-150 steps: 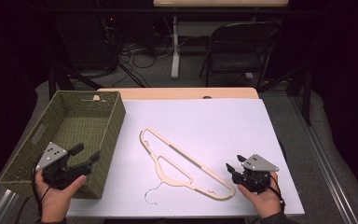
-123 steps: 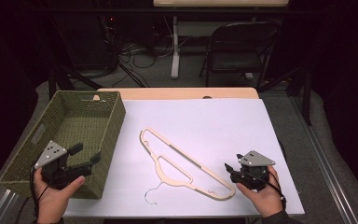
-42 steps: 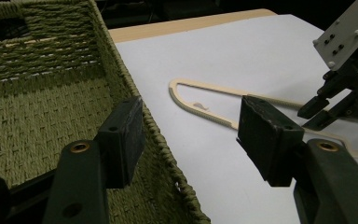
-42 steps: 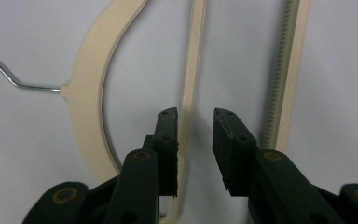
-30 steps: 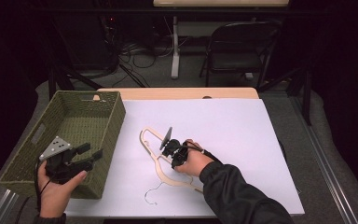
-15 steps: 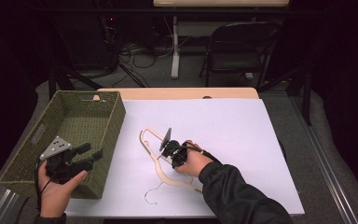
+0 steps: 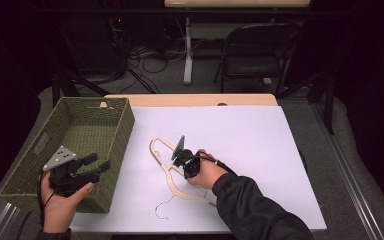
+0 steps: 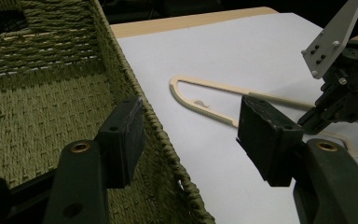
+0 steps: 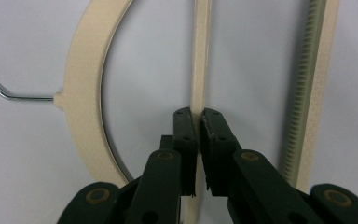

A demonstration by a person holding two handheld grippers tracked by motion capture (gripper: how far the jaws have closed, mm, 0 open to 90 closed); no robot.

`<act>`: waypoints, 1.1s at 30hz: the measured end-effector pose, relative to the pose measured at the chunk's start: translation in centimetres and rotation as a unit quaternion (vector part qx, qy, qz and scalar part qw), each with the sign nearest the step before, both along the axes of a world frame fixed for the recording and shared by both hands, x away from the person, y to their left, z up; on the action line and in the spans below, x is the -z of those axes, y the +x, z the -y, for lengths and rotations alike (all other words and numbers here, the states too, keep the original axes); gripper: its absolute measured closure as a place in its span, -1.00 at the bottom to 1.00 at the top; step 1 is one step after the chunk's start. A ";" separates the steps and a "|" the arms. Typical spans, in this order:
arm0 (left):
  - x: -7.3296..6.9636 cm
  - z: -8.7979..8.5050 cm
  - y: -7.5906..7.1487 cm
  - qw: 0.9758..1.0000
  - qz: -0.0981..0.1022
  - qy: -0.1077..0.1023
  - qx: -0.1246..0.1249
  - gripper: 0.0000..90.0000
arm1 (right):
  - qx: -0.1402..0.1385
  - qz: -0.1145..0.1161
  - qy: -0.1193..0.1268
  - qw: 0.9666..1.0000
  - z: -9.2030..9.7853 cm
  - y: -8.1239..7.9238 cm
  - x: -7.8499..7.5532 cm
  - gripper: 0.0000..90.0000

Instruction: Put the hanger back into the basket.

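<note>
A: Where do we have the hanger (image 7: 176, 176)?
B: Flat on the white counter (image 7: 260, 140), just right of the woven basket (image 7: 82, 131) — our right tool (image 7: 181, 159) has just been closing and now pinches its thin inner bar.
A: And our left tool (image 7: 96, 167)?
B: Jaws apart, empty, over the basket's edge.

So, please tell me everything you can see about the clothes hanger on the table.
The hanger is cream-coloured, maybe wood or plastic, with a thin metal wire hook, a curved shoulder piece, a slim inner bar and a ribbed bar. It lies flat on the white sheet, beside the woven basket but apart from it. The right gripper is pinched on the slim bar.
</note>
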State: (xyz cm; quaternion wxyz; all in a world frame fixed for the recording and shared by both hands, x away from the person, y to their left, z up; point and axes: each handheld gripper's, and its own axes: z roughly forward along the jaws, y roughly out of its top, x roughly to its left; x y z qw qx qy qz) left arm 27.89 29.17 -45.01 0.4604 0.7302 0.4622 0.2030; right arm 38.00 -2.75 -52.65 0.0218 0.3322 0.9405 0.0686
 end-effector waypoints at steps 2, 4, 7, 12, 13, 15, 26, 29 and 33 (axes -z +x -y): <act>0.0 0.0 0.0 1.000 0.000 0.001 0.000 -0.09 | 0.006 -0.003 0.004 1.000 0.0 0.0 0.0 0.90; 0.0 0.0 0.0 1.000 0.000 0.000 0.000 -0.09 | 0.007 -0.007 0.008 1.000 0.1 0.1 0.0 0.90; 0.0 0.0 0.0 1.000 0.000 0.000 0.000 -0.09 | 0.007 -0.015 0.005 1.000 0.2 0.2 -0.2 0.91; 0.0 0.0 0.0 1.000 0.000 0.001 0.000 -0.09 | 0.005 -0.010 0.002 1.000 0.2 0.2 -0.2 0.91; -0.1 0.0 0.0 1.000 0.001 0.001 -0.001 -0.09 | 0.005 -0.011 0.005 1.000 0.2 0.2 -0.2 0.91; -0.1 0.0 -0.1 1.000 0.001 0.000 0.000 -0.09 | 0.005 -0.010 0.006 1.000 0.2 0.2 -0.3 0.91; -0.3 0.8 -0.3 1.000 0.007 0.003 0.013 -0.09 | -0.005 -0.003 0.034 0.999 1.2 0.1 -1.4 0.91; -0.4 1.3 -0.5 1.000 0.011 0.005 0.024 -0.09 | -0.014 -0.012 0.047 0.999 2.3 -0.1 -2.4 0.91; -0.3 2.4 -0.6 0.999 0.016 0.013 0.045 -0.09 | -0.021 -0.018 0.051 0.998 3.4 -0.3 -3.2 0.91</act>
